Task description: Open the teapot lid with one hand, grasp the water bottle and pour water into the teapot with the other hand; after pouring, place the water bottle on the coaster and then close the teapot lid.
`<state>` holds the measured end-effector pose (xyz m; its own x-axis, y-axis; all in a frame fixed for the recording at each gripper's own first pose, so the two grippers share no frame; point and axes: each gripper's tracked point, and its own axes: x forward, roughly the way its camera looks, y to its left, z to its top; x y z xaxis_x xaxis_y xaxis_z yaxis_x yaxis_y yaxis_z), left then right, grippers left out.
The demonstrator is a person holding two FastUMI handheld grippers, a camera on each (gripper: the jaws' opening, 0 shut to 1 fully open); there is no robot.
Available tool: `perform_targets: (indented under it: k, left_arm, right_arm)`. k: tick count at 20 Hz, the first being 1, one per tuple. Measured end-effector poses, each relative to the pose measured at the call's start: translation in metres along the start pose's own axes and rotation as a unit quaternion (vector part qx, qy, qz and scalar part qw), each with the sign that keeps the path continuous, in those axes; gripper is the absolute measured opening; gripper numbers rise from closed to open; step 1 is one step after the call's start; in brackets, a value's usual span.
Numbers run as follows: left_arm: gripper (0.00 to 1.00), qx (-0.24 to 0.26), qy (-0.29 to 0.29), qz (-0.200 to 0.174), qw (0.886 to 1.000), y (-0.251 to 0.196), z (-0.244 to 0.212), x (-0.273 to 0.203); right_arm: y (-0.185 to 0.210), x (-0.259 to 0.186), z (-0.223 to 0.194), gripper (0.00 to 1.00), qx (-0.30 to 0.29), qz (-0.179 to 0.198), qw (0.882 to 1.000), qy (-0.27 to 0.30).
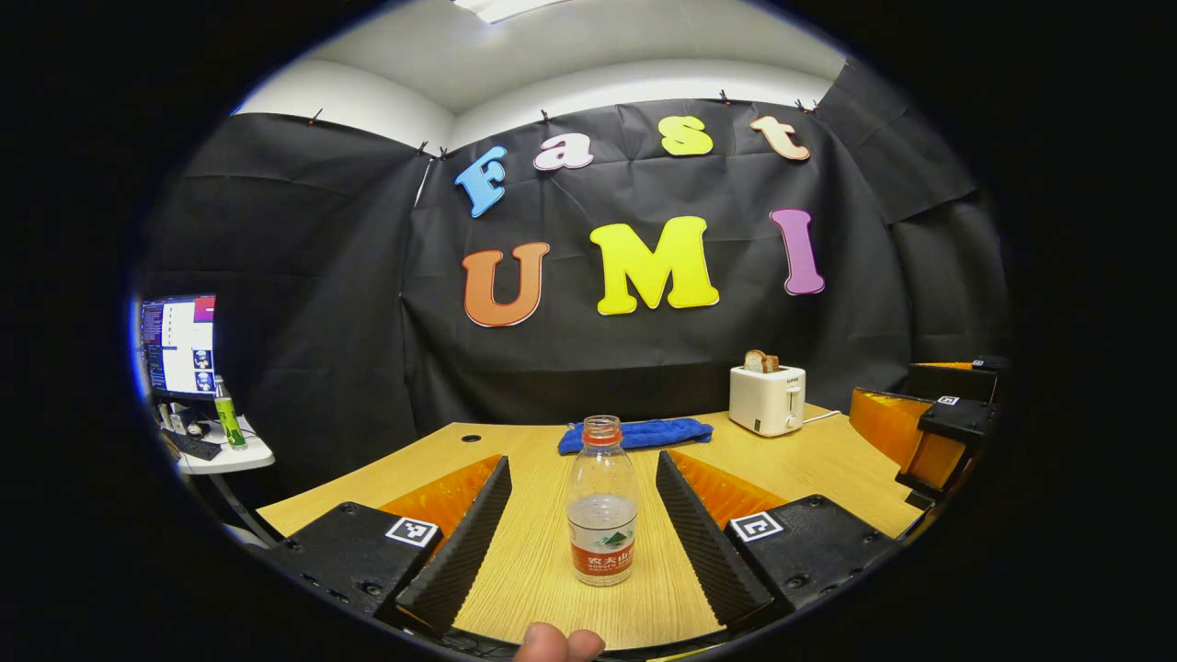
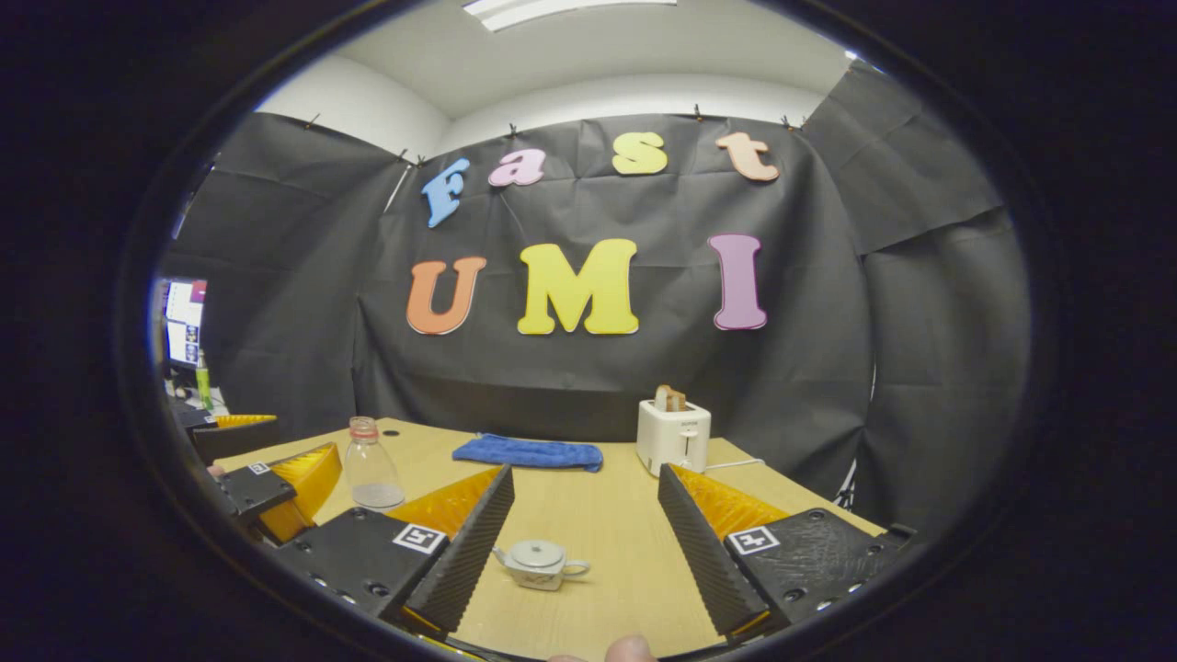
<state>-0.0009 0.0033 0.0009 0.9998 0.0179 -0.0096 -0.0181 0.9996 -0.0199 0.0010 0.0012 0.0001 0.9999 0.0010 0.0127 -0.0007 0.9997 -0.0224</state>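
A clear uncapped water bottle (image 1: 602, 501) with an orange label stands upright on the wooden table (image 1: 828, 460), partly filled. My left gripper (image 1: 582, 464) is open, its fingers on either side of the bottle with a gap on each side. In the right gripper view a small pale teapot (image 2: 538, 563) sits on the table with its lid on, spout to the left. My right gripper (image 2: 584, 473) is open and the teapot lies low between its two fingers, touching neither. The bottle (image 2: 372, 464) and the left gripper (image 2: 276, 487) appear at the left of that view.
A white toaster (image 1: 768, 400) holding a slice of bread stands at the back right, with a folded blue cloth (image 1: 636, 434) beside it. Off the table's left edge is a side desk with a monitor (image 1: 179, 345) and a green bottle (image 1: 225, 414). The right gripper (image 1: 947, 432) sits at the far right.
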Motion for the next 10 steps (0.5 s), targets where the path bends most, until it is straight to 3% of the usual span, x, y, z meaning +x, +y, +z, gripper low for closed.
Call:
perform_targets:
  k: [10]
  left_arm:
    - [0.99, -0.001, -0.003, 0.004, 1.0, 0.005, 0.002, 0.0]
  right_arm:
    - [0.0, 0.009, -0.022, 0.95, -0.011, 0.001, 1.0, 0.016]
